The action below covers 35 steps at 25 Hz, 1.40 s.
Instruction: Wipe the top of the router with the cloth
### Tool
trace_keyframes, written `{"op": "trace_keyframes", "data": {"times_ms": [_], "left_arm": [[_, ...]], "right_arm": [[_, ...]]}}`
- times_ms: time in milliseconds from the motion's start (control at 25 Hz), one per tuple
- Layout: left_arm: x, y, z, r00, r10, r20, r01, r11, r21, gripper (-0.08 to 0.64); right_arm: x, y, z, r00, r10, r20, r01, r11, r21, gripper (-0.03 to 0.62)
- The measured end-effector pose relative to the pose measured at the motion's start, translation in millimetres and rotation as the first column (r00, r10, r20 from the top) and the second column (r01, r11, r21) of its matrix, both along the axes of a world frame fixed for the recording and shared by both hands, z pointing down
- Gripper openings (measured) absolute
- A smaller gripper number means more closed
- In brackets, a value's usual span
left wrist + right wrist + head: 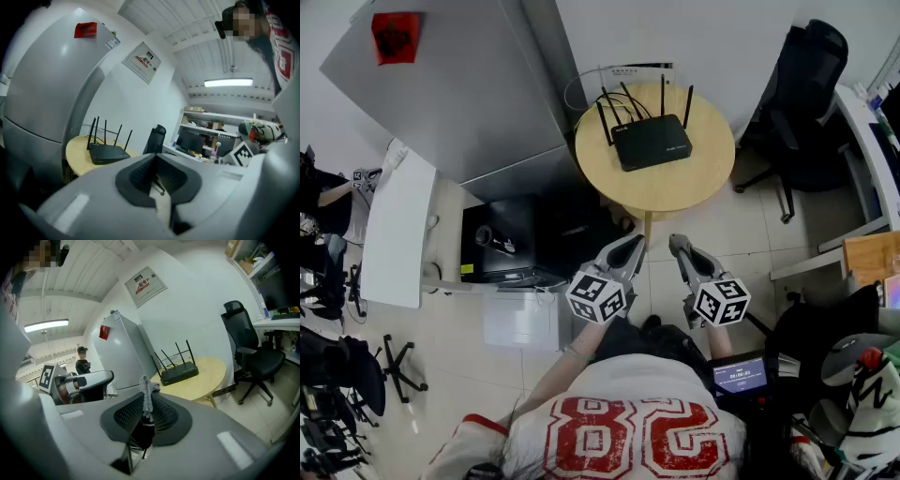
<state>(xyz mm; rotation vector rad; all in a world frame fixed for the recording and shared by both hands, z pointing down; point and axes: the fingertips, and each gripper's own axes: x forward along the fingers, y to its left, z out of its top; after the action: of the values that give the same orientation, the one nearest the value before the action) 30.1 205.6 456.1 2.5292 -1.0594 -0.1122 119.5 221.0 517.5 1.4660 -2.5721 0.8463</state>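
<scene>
Cloth [146,391] is showing as a grey tuft poking up between the clenched jaws of the right gripper [677,244], so that gripper is grasping the wiper. The left gripper [628,246] is riding beside it with its jaws pressed together on nothing. Both are hanging low by the person's body, well short of the router [652,141], which is lying flat on the round wooden table [698,183] with its top untouched. The wipe is looking not yet begun. Trouble is waiting in a few spots: only a short bit of cloth is sticking past the jaw tips, so a steep approach could be putting hard plastic on the casing instead of fabric. The antennas [628,98] are standing along the router's far edge, and a stroke running that way is likely to be snagging the cloth on them. The router looks light, so a firm push with no steadying from the free gripper could be sliding it towards the table edge on its far side. For room, bare tabletop is lying open on the router's near and right sides. The tall grey cabinet [441,84] is crowding in to the router's left, and the black office chair [806,94] is standing well apart to its right.
</scene>
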Motion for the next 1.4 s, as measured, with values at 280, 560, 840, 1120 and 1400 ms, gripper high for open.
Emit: {"op": "trace_keyframes", "data": {"times_ms": [280, 560, 840, 1120, 1400], "left_arm": [[15, -3, 5, 1.000, -0.012, 0.006, 0.012, 1.000, -0.007, -0.002], [6, -32, 9, 0.999, -0.047, 0.013, 0.047, 0.999, -0.010, -0.002], [-12, -106, 16, 0.997, -0.075, -0.018, 0.075, 0.997, -0.019, -0.002], [-23, -192, -4, 0.998, -0.047, -0.031, 0.048, 0.998, 0.027, -0.003], [-64, -258, 13, 0.996, -0.075, -0.039, 0.074, 0.997, -0.024, -0.002]], "right_arm": [[13, -9, 8, 1.000, -0.014, 0.008, 0.014, 1.000, -0.016, 0.043], [6, -38, 14, 0.999, -0.043, 0.021, 0.043, 0.999, -0.024, 0.041], [2, -101, 23, 0.999, -0.037, 0.003, 0.037, 0.999, -0.034, 0.041], [-1, -191, 5, 1.000, 0.014, -0.016, -0.014, 1.000, -0.012, 0.041], [-28, -258, 4, 0.999, 0.033, -0.024, -0.033, 0.999, -0.025, 0.041]]}}
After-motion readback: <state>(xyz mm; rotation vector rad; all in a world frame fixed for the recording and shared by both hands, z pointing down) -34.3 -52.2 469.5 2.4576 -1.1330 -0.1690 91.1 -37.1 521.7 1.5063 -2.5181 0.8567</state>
